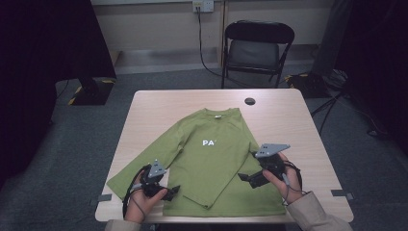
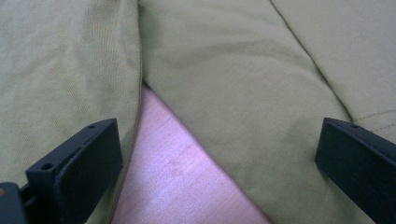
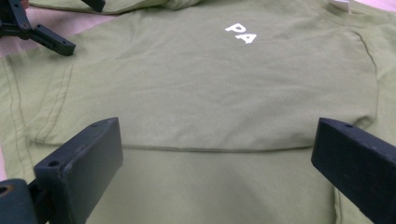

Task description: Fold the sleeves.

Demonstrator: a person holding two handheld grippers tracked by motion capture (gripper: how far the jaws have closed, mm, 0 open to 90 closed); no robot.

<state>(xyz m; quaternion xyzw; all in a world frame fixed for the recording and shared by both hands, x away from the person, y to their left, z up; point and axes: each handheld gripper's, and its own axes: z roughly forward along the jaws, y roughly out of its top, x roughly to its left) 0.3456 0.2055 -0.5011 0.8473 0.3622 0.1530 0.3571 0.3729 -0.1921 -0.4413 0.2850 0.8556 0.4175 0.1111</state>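
Two claws released: left claw point(image 1: 168, 191), right claw point(image 1: 250, 177) flank green shirt point(image 1: 211, 159), low over it.

Beyond my bench point(image 1: 288, 120), at 12 o'clock, I see 1 black folding chair point(image 1: 258, 45), a wall socket point(image 1: 203, 6) with a black cord point(image 1: 204, 53) hanging, and grey carpet point(image 1: 72, 139).

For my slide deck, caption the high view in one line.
Two open hand-held grippers, left and right, hover over a green long-sleeved shirt spread on a wooden table.
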